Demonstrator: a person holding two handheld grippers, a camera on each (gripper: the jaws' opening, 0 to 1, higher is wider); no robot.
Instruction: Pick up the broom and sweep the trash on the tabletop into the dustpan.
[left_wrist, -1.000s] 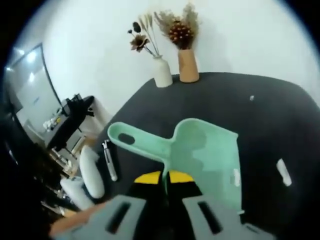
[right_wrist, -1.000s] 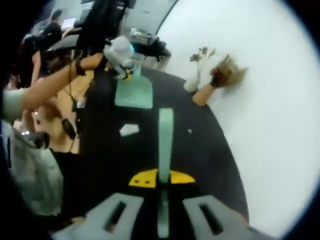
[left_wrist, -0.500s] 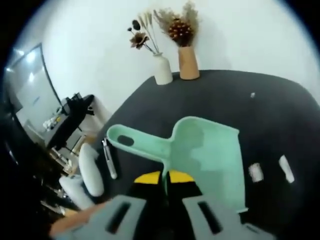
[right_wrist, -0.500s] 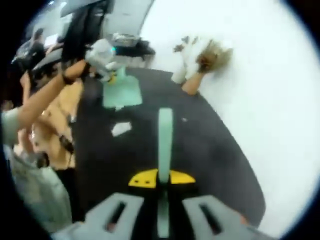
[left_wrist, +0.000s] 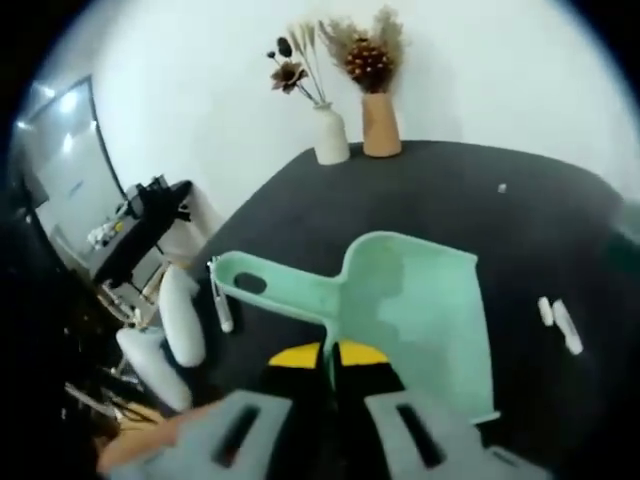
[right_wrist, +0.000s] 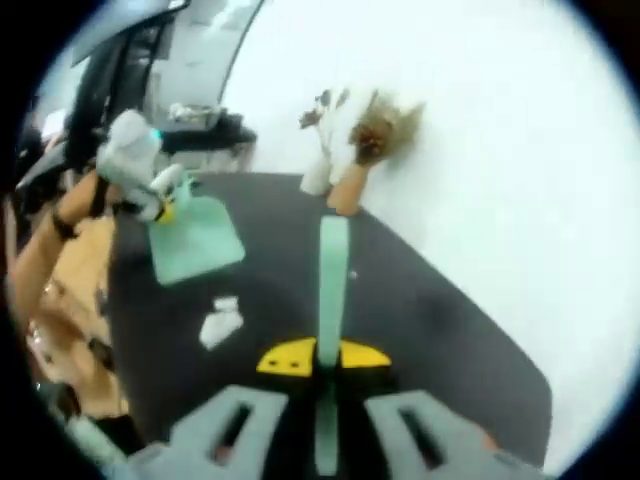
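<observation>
Two white scraps of trash (left_wrist: 557, 322) lie on the black table (left_wrist: 420, 190), just beside the open edge of the green dustpan (left_wrist: 415, 315). No writing can be read. The left gripper (left_wrist: 330, 362) pinches the dustpan's handle. The right gripper (right_wrist: 322, 364) squeezes the pale green broom (right_wrist: 331, 290), near the scraps.

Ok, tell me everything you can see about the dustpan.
The dustpan is mint green and looks like plastic, with a flat scoop, low side walls and a long handle with an oval hanging hole. It sits on the black table, the left claw shut on its edge. Two white scraps lie just off its open lip.
</observation>
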